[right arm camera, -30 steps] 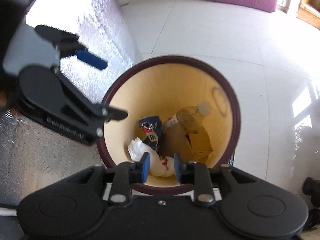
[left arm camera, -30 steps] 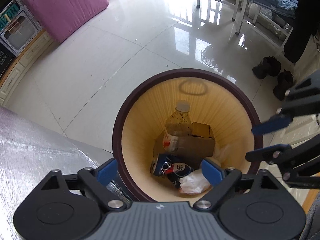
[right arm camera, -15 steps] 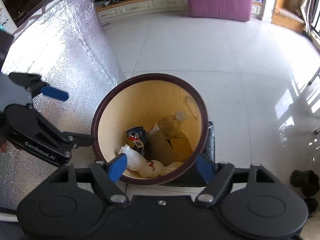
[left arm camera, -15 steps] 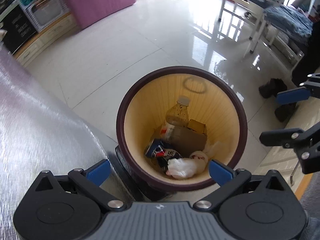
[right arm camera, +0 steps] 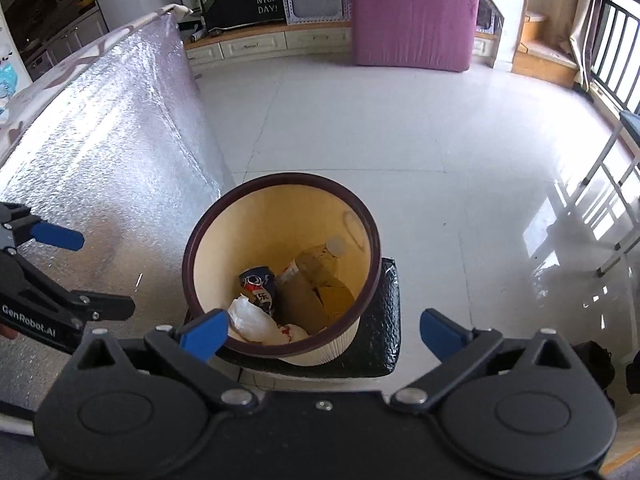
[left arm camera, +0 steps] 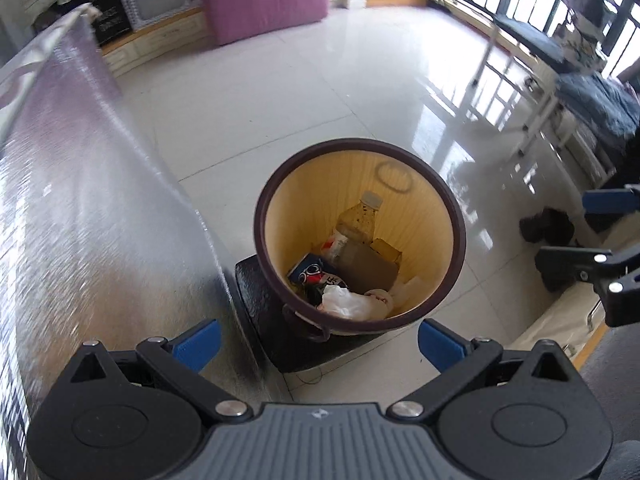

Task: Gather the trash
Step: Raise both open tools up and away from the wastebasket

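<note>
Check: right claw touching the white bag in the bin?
Apart. The right wrist view shows the right claw wide open and empty above the bin; the white bag lies at the bottom.

Bin (left arm camera: 450,216): dark maroon rim, pale yellow wood-grain inner wall. It stands on a black textured mat (right arm camera: 384,328). Inside: blue-red-white printed can (left arm camera: 310,274), crumpled white bag (left arm camera: 344,300), brown cardboard (left arm camera: 366,268), clear bottle (left arm camera: 358,220) with whitish cap. Gripper fingertips (left arm camera: 198,340): blue pads on black bodies. Floor (right arm camera: 400,128): glossy white tile. Panel (right arm camera: 104,152) at left: silver, dimpled foil. Cushion (right arm camera: 412,12): magenta-purple.
</note>
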